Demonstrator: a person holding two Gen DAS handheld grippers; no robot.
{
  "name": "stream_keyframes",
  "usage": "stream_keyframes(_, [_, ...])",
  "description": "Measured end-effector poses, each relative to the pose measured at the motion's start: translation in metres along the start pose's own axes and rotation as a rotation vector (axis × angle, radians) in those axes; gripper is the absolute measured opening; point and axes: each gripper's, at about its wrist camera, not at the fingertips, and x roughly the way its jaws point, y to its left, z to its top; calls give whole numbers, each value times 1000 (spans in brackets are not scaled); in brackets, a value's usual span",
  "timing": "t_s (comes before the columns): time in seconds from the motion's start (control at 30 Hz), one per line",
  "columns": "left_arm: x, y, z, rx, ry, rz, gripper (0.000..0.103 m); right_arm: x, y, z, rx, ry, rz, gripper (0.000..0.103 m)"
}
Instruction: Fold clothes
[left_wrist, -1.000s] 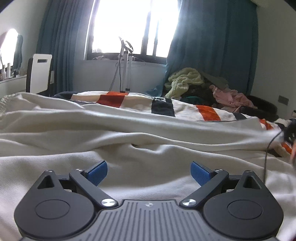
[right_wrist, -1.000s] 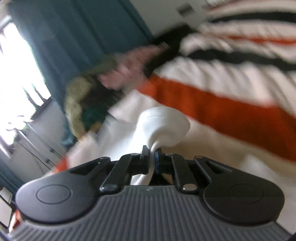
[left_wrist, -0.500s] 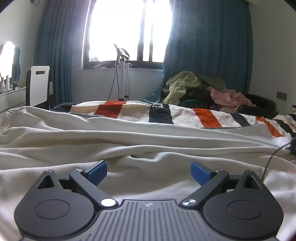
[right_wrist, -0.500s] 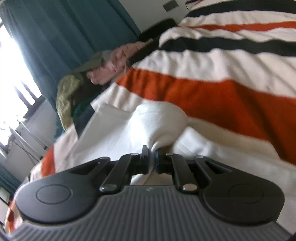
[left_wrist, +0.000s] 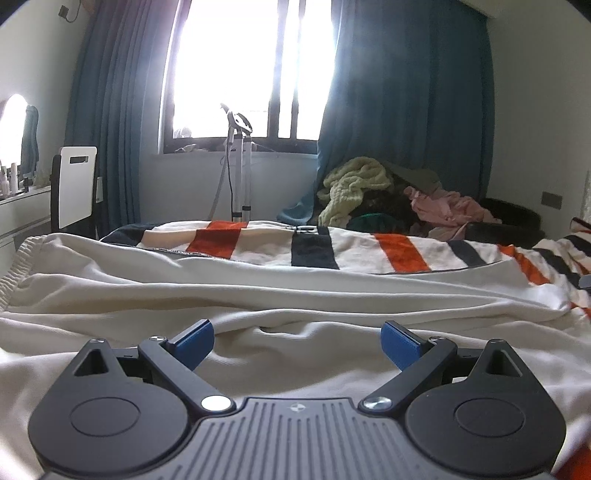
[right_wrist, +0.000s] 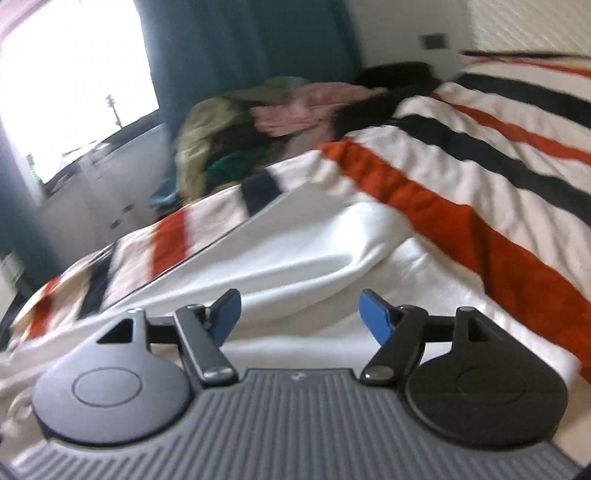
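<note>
- Left wrist view: a bed (left_wrist: 406, 254) with an orange, black and white striped cover fills the room below a bright window (left_wrist: 251, 66) with blue curtains (left_wrist: 406, 110); a heap of other clothes (left_wrist: 388, 195) sits past its far edge.
- A large cream garment (left_wrist: 258, 295) lies spread across the bed, rumpled into long ridges, with a ribbed hem at its left end.
- In the right wrist view, one layer of the garment (right_wrist: 295, 251) lies doubled over itself beside the orange stripe, so I judge a first fold is just laid and the step in hand is the pause between folds.
- The left tongs (left_wrist: 297, 341) hover low over the cloth, pads wide apart, gripping nothing.
- The right tongs (right_wrist: 300, 314) are likewise spread, empty, just above the folded edge; this view is blurred.
- Next move probably calls for each pair to pinch a fresh edge or corner cleanly, taking one layer, not the bed cover.
</note>
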Motion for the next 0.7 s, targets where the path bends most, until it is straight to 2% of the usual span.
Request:
stream_keyframes(0.13, [-25, 3, 2, 2, -2, 3, 98, -61, 26, -15, -127, -41, 54, 73])
stream_keyframes(0.3, [-51, 3, 0, 43, 34, 26, 99, -108, 37, -30, -154, -108, 86, 73])
stream_keyframes(0.47, [-61, 10, -2, 33, 100, 63, 99, -123, 41, -48, -143, -99, 118, 73])
stream_keyframes(0.6, [-65, 31, -3, -57, 164, 119, 99, -121, 40, -54, -149, -85, 112, 73])
stream_keyframes(0.7, [-65, 55, -5, -138, 237, 200, 99, -115, 32, -54, -114, -73, 89, 73])
